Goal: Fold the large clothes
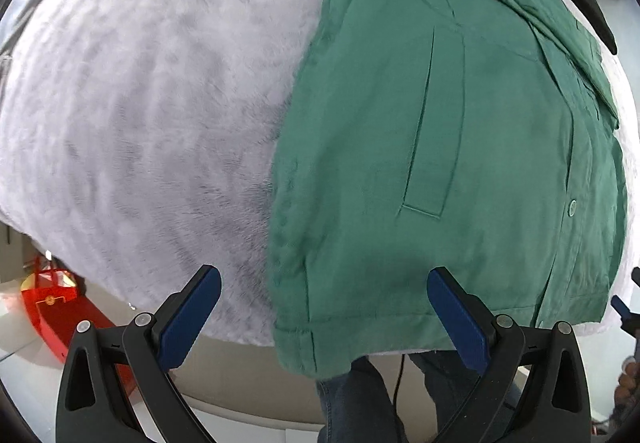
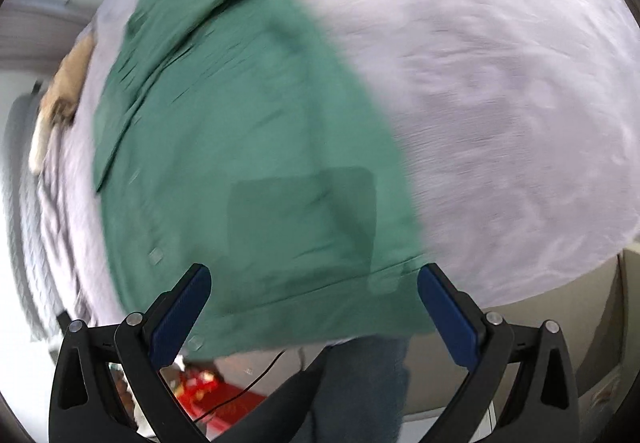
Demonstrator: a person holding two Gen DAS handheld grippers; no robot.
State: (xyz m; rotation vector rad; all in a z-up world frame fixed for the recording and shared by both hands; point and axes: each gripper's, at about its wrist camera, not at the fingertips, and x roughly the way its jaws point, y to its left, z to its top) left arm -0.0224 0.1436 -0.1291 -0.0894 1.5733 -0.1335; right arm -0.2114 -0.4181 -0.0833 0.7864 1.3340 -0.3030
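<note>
A large green button-up shirt (image 1: 460, 147) lies flat on a pale fuzzy blanket (image 1: 152, 95), its sides folded in, its collar at the far end and its hem hanging over the near edge. My left gripper (image 1: 324, 307) hovers open above the hem's left corner, nothing between its blue pads. In the right wrist view the same shirt (image 2: 256, 147) is blurred by motion, a chest pocket (image 2: 304, 219) showing. My right gripper (image 2: 314, 307) is open above the hem near its right corner, holding nothing.
The blanket (image 2: 500, 91) covers a bed that ends just below the hem. A person's legs in jeans (image 1: 352, 399) stand at the edge with a black cable beside them. A red bag (image 1: 52, 303) sits on the floor at left. A tan item (image 2: 64, 91) lies at the bed's far side.
</note>
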